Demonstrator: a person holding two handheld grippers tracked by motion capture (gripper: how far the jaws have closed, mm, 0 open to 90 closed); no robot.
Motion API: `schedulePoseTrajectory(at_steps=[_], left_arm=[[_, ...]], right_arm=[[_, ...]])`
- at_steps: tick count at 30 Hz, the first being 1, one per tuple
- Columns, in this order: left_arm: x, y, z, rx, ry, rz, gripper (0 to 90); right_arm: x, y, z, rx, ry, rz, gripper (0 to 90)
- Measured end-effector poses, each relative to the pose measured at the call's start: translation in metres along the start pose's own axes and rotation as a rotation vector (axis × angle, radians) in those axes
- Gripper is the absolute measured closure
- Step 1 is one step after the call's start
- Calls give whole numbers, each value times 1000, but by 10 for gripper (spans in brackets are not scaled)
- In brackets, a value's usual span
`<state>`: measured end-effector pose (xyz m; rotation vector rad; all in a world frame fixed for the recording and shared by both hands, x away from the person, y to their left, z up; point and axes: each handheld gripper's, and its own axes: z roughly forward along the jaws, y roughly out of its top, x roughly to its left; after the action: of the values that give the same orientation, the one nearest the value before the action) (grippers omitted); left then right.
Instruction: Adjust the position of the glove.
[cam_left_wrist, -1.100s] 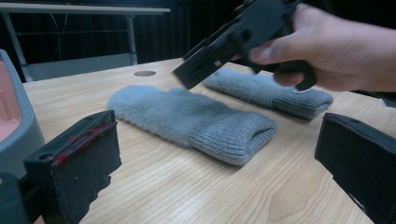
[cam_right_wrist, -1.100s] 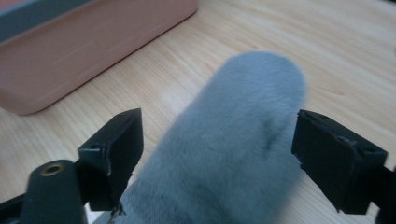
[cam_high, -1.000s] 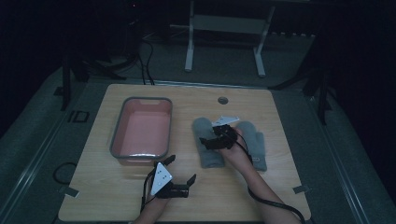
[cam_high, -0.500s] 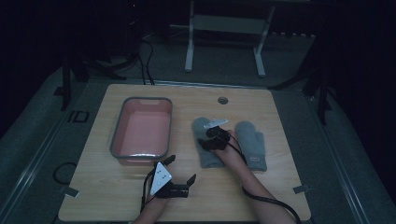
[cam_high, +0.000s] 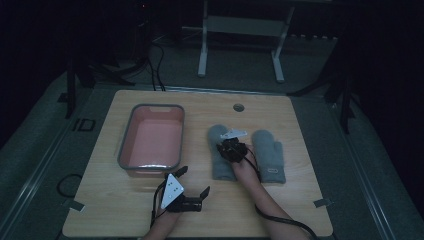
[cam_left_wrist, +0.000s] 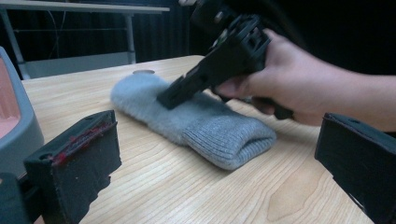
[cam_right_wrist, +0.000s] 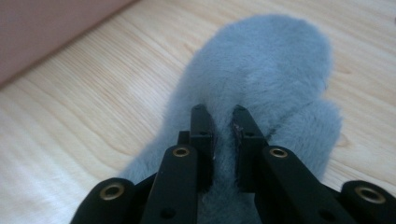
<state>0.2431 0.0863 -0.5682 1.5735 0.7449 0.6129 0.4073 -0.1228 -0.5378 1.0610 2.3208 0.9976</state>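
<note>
On the pale wooden bench (cam_high: 125, 210), two fuzzy grey mittens lay side by side to the right of a pink rectangular plastic tub with a grey rim (cam_high: 152, 138). The left mitten (cam_high: 220, 155) lay flat with its knitted cuff toward the person, and the right mitten (cam_high: 268, 156) sat just beside it, apart from both tools.

The right gripper (cam_high: 233, 148) was pressed down on the back of the left mitten. In the right gripper view, its black jaws were nearly together, pinching a ridge of the grey pile between them (cam_right_wrist: 223, 140). The person's right hand (cam_left_wrist: 280, 86) gripped the tool's body, seen from the side in the left gripper view above the mitten (cam_left_wrist: 196, 116).

The left gripper (cam_high: 192, 187) rested low near the bench's near edge, just below the tub, its jaws spread wide and holding nothing, well apart from the mittens.
</note>
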Motion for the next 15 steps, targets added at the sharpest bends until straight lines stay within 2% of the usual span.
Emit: schedulePoseTrajectory(at_steps=[4,7,9,11,15], left_arm=[[0,0,0,1,1,0,2],[0,0,0,0,2,1,2],[0,0,0,0,3,-1,2],[0,0,0,1,4,-2,2],[0,0,0,1,3,1,2]], right_arm=[[-4,6,-20,-20,-17,24,826],[-8,9,-34,-18,-6,24,826],[-10,10,-41,-10,8,46,826],[-10,8,-45,6,1,48,826],[-12,-3,-45,21,-6,96,825]])
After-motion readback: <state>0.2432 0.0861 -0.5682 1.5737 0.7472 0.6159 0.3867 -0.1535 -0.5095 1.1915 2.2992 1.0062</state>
